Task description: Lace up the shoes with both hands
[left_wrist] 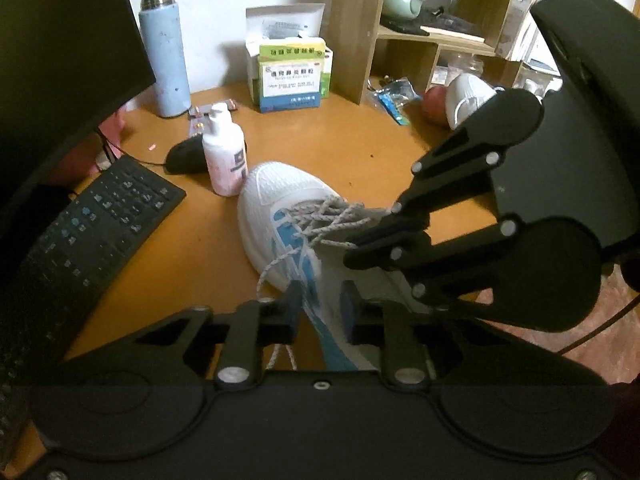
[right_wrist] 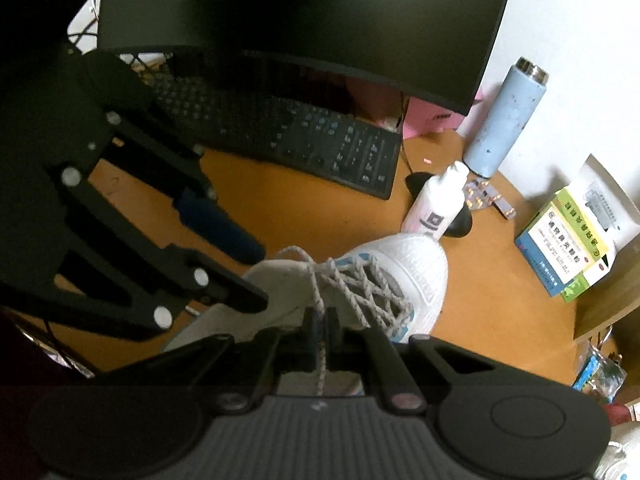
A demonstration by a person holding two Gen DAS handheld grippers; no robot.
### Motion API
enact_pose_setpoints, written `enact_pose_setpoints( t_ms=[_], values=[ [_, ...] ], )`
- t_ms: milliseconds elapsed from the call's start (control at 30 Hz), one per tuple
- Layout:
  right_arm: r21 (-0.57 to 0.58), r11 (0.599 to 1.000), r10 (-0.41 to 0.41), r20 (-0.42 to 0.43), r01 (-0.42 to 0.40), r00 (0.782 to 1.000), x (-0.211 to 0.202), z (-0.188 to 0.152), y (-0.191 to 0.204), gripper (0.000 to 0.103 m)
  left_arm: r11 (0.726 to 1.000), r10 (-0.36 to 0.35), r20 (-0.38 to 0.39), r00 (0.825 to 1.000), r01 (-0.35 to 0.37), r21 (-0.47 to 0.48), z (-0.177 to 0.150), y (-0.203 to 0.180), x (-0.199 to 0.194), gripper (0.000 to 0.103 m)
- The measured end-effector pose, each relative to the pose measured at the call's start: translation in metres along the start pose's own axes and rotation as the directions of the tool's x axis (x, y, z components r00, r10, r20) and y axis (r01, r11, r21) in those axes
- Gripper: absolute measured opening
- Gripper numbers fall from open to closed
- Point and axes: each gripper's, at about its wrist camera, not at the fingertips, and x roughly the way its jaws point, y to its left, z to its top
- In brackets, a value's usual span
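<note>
A white sneaker with blue trim point(left_wrist: 280, 208) lies on the orange desk point(left_wrist: 340, 140), toe pointing away, with grey-white speckled laces point(left_wrist: 332, 216) criss-crossed over it. My left gripper point(left_wrist: 320, 308) is open, its fingers on either side of the shoe's side, with a loose lace end point(left_wrist: 266, 272) by its left finger. My right gripper point(right_wrist: 320, 328) is shut on a lace strand point(right_wrist: 318, 300) above the shoe point(right_wrist: 416, 268). In the left wrist view the right gripper point(left_wrist: 356, 248) comes in from the right over the laces. In the right wrist view the left gripper point(right_wrist: 256, 276) is at the shoe's heel.
A white lotion bottle point(left_wrist: 224, 152), black mouse point(left_wrist: 186, 156), black keyboard point(left_wrist: 100, 224) and blue flask point(left_wrist: 164, 56) stand left of the shoe. Medicine boxes point(left_wrist: 292, 76) and a wooden shelf point(left_wrist: 408, 28) are behind it. A second white shoe point(left_wrist: 468, 100) lies at the right.
</note>
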Motion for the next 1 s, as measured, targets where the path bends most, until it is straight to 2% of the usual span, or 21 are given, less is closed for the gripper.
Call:
enact_pose_setpoints(
  t_ms=[367,1000],
  values=[
    [-0.012,1.000,0.028,-0.046,-0.029,0.999,0.004,-0.002,0.007,0.004,1.000,-0.007,-0.011,1.000,0.007,-0.012,0.000,0.000,0.001,0.013],
    [-0.019,0.999,0.034,-0.024,-0.034,0.999,0.003,0.003,0.013,0.004,0.999,0.001,-0.015,1.000,-0.002,-0.035,0.000,-0.001,-0.001,0.013]
  ],
)
